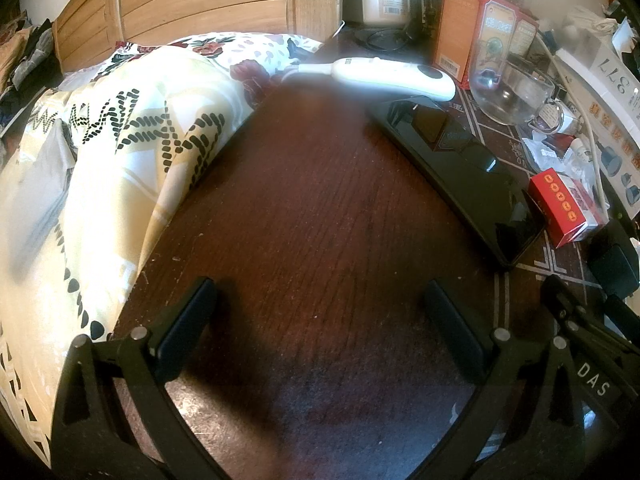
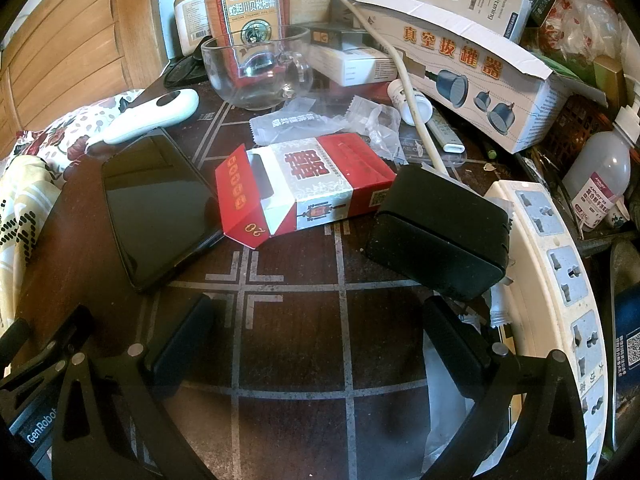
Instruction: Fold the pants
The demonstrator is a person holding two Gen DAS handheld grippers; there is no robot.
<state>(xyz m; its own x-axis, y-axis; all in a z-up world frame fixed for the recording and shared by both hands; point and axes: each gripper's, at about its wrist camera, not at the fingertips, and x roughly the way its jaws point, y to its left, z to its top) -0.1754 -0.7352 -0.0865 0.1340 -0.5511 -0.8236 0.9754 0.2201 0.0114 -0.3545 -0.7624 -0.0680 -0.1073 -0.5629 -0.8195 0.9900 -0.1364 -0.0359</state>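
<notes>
No pants are clearly in view. A grey cloth (image 1: 36, 188) lies on the patterned bed cover (image 1: 132, 140) at the far left of the left wrist view; I cannot tell what it is. My left gripper (image 1: 320, 304) is open and empty, low over the dark wooden table (image 1: 312, 200). My right gripper (image 2: 320, 320) is open and empty over the same table's chessboard-marked part (image 2: 340, 340). The right gripper's frame shows at the lower right of the left wrist view (image 1: 580, 332).
On the table: a black phone (image 2: 156, 208), a red cigarette box (image 2: 304, 188), a black adapter (image 2: 440, 236), a white power strip (image 2: 560, 272), a glass cup (image 2: 256, 68), a white handheld device (image 1: 384, 74), stacked cartons (image 2: 472, 56). A wooden headboard (image 1: 192, 0) stands behind the bed.
</notes>
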